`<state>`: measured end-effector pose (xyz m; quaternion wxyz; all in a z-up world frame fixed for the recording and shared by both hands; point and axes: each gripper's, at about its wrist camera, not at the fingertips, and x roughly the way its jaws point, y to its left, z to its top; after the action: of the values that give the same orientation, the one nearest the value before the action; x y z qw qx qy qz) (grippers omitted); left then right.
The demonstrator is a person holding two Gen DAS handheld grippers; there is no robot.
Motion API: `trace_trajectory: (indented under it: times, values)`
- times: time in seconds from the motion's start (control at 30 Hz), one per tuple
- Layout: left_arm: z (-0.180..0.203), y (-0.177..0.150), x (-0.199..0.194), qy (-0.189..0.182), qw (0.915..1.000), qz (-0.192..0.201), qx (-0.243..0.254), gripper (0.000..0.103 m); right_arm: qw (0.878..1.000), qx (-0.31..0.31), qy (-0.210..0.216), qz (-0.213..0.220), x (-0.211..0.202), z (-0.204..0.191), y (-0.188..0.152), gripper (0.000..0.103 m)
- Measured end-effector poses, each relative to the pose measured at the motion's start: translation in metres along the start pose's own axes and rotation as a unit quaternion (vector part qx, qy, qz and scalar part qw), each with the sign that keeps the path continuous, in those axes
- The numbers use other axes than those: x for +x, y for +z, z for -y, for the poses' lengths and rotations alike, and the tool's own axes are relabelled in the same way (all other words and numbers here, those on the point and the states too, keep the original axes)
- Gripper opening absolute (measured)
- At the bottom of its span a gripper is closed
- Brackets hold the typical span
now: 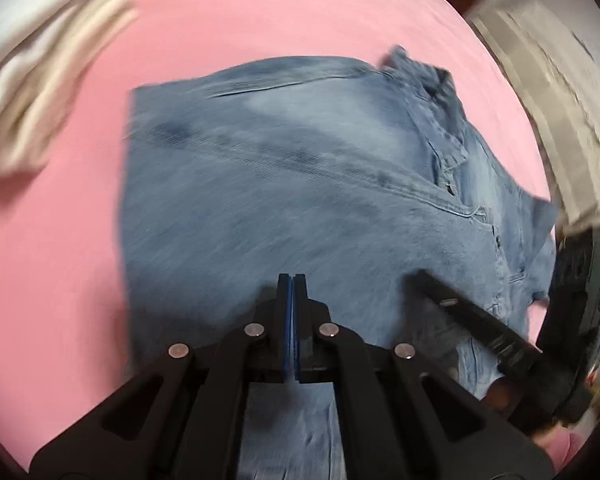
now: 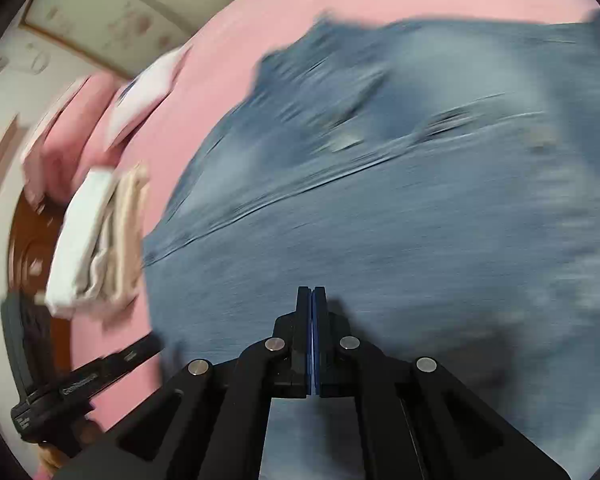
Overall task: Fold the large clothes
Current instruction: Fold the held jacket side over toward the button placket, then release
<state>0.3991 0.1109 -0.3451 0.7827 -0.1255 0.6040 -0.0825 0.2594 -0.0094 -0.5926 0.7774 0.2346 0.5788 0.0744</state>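
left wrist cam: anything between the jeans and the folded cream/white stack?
Nothing. Only bare pink sheet separates the jeans from the folded stack in the left wrist view; the right wrist view agrees, though blurred.

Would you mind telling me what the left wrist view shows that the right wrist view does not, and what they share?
Only the left wrist view shows the jeans' pocket and seam detail sharply, plus a grey patterned surface at the right edge.

Only the right wrist view shows pink folded items by the wall and a brown wooden piece.

Both show the blue jeans on the pink sheet, the white and beige folded stack, and each other's hand-held gripper: the right one and the left one. Both look closed.
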Motion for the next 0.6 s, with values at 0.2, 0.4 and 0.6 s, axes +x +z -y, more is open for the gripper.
trace_trajectory:
  times: [0.2,0.4,0.6]
  values:
    - [0.001,0.047,0.036,0.041,0.9987,0.030,-0.005,0.000,0.987,-0.147,-0.059,0.020,0.043,-0.050,0.028,0.000]
    - [-0.056,0.086,0.030,0.097,0.9917,0.081,-0.025,0.000,0.986,-0.131,-0.088,0.044,0.034,-0.010,0.068,0.000]
    - [-0.119,0.116,0.034,0.147,0.9839,0.086,-0.054,0.000,0.968,-0.056,-0.229,0.082,0.003,0.046,0.082,0.000]
